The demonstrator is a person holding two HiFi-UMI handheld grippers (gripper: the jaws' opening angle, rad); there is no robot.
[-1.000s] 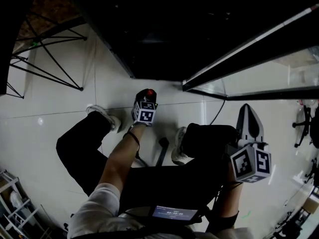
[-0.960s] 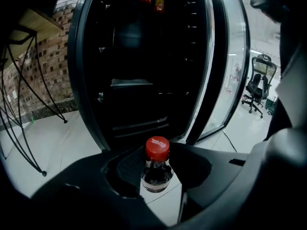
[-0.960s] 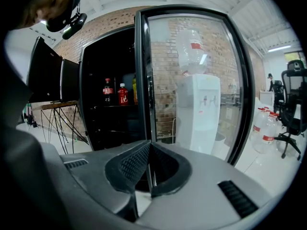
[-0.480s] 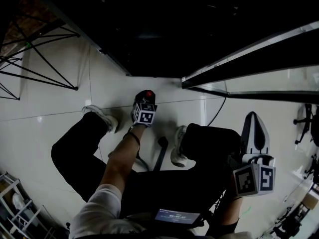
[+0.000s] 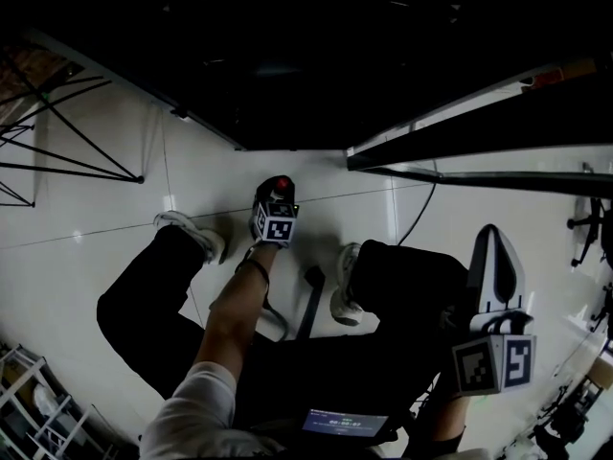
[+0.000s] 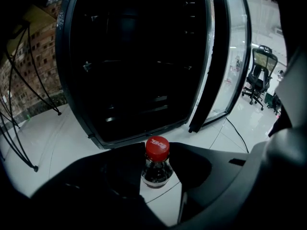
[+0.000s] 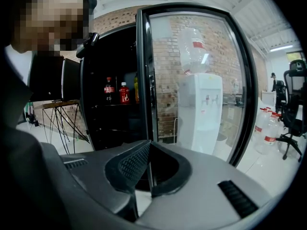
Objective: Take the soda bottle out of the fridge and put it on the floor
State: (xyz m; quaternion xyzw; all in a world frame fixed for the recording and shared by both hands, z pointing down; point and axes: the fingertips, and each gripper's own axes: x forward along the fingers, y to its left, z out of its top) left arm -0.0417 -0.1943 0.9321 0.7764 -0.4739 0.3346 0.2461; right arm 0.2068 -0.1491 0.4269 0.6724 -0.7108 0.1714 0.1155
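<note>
The soda bottle (image 6: 156, 166), clear with dark drink and a red cap (image 6: 157, 149), stands upright on the white tile floor (image 6: 62, 143) just in front of the open black fridge (image 6: 134, 66). My left gripper (image 6: 157, 151) is shut on its neck, one jaw pressing each side below the cap. In the head view the left gripper (image 5: 276, 211) is low on the floor between the person's knees, the red cap (image 5: 283, 182) showing at its tip. My right gripper (image 5: 493, 242) hangs at the right, shut with nothing in it; its tips meet (image 7: 147, 145).
The fridge's glass door (image 7: 192, 80) stands open to the right. More bottles (image 7: 124, 93) sit on a fridge shelf. A black wire-frame stand (image 5: 57, 151) is at the left, a cable (image 5: 419, 214) crosses the floor, and a water dispenser (image 7: 200, 109) and office chair (image 7: 293, 104) stand behind the door.
The left gripper and bottle stay at the same spot on the floor. The right gripper has sunk lower and slightly to the right in the head view.
</note>
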